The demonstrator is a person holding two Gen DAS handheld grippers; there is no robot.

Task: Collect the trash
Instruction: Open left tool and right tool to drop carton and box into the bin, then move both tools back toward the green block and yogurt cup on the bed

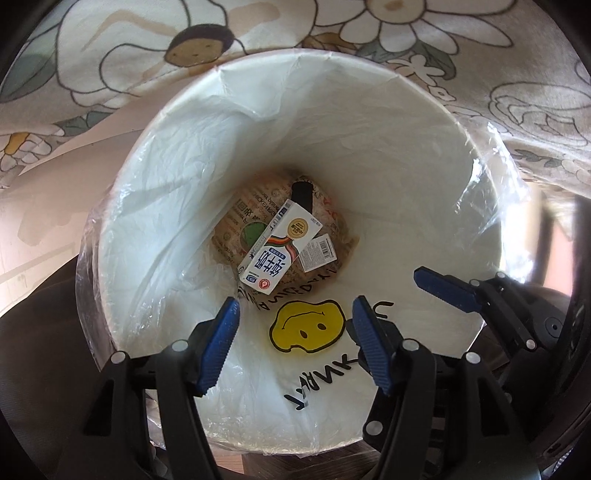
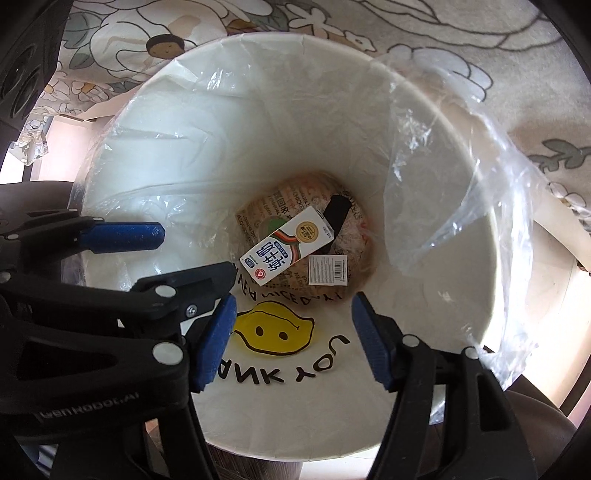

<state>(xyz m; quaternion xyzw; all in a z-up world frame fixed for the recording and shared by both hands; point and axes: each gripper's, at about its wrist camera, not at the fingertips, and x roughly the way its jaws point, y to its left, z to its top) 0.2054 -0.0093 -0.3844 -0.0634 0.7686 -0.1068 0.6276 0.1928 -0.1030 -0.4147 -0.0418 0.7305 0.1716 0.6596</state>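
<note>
Left wrist view looks straight down into a white bin [image 1: 424, 177] lined with a clear bag [image 1: 122, 206] that folds over the rim. At the bottom lies a printed paper wrapper [image 1: 236, 229], and on top of it a white carton [image 1: 279, 245], tilted, with a small barcode label [image 1: 317, 253] touching its lower edge and a black piece [image 1: 303, 194] poking out from under its upper end. A yellow smiley sticker [image 1: 306, 326] with black lettering sits on the near wall (the letters read upside down from here).

My left gripper [image 1: 295, 343] hangs over the mouth with its blue pads spread apart and nothing between them; the carton lies well below, just beyond the tips. My right gripper [image 2: 293, 341] is likewise released and empty, above the smiley sticker [image 2: 275, 332], with the carton [image 2: 284, 245] deep down past its tips. A flower-patterned cloth [image 1: 332, 33] lies beyond the bin.
</note>
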